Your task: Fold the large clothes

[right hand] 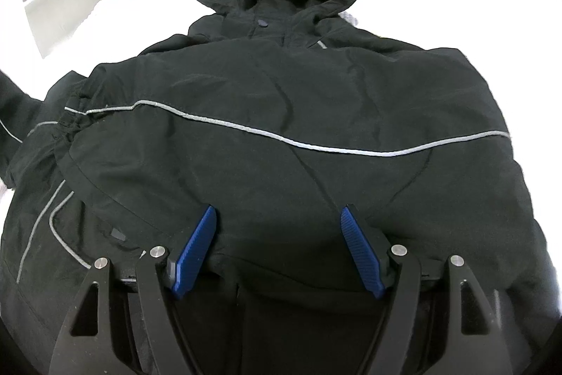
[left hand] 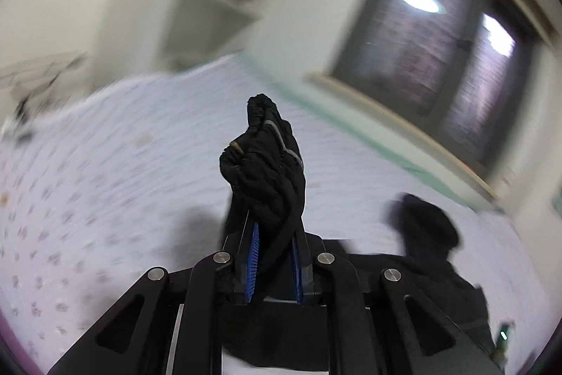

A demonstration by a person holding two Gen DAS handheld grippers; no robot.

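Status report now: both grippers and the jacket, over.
Left gripper shut on jacket fabric, lifted. Right gripper open, over jacket. Jacket spread on bed. Nothing in the way.

No readable text, labels, brands or numbers in either view. The black jacket (right hand: 281,129) shows only plain grey piping and a dark snap, no logo or tag. The bedsheet (left hand: 105,164) has a small repeat print, blurred, not lettering. The shelf items are too blurred to read.
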